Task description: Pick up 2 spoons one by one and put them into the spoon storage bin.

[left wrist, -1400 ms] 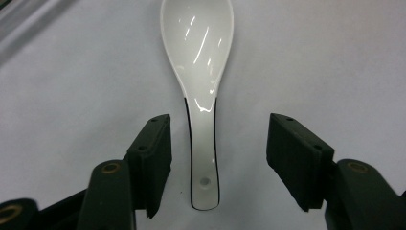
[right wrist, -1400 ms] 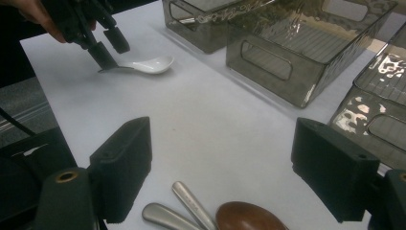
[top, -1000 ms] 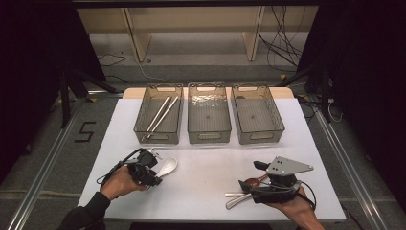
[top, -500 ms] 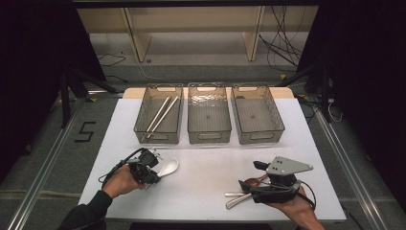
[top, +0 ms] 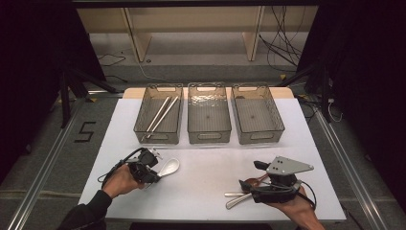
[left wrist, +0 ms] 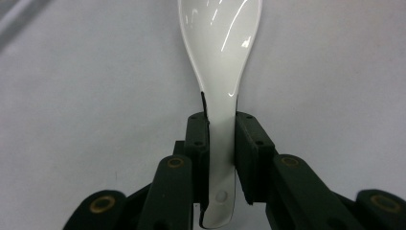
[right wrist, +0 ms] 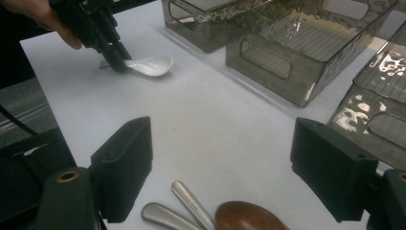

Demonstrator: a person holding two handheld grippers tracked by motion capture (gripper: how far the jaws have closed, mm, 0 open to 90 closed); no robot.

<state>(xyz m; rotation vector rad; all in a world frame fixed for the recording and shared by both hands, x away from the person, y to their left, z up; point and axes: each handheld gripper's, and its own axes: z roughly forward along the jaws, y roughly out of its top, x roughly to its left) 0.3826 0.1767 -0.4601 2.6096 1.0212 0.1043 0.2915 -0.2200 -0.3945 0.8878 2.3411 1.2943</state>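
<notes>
White tabletop [top: 210, 177] fills the near half of the scene, with three smoky plastic bins in a row at its far side and dark floor all round. The left gripper [left wrist: 221, 143] has its jaws closed tight on the handle of a white spoon [left wrist: 221, 57]; the bowl of the spoon points away from the hand and lies on or just above the table, near the left front, in front of the left bin [top: 159, 115].

The grasp looks made, so the step in hand is the lift. Next comes a carry to a bin: the left one already holds chopsticks [top: 161, 114], while the middle bin [top: 209, 114] and the right bin [top: 257, 114] look bare. The spoon must rise above the bin wall before going forward.

The right gripper [right wrist: 220, 167] stands wide open, holding nothing, above two metal handles [right wrist: 179, 206] and a brown spoon [right wrist: 249, 218] near the front edge. Open table lies between the hands.
</notes>
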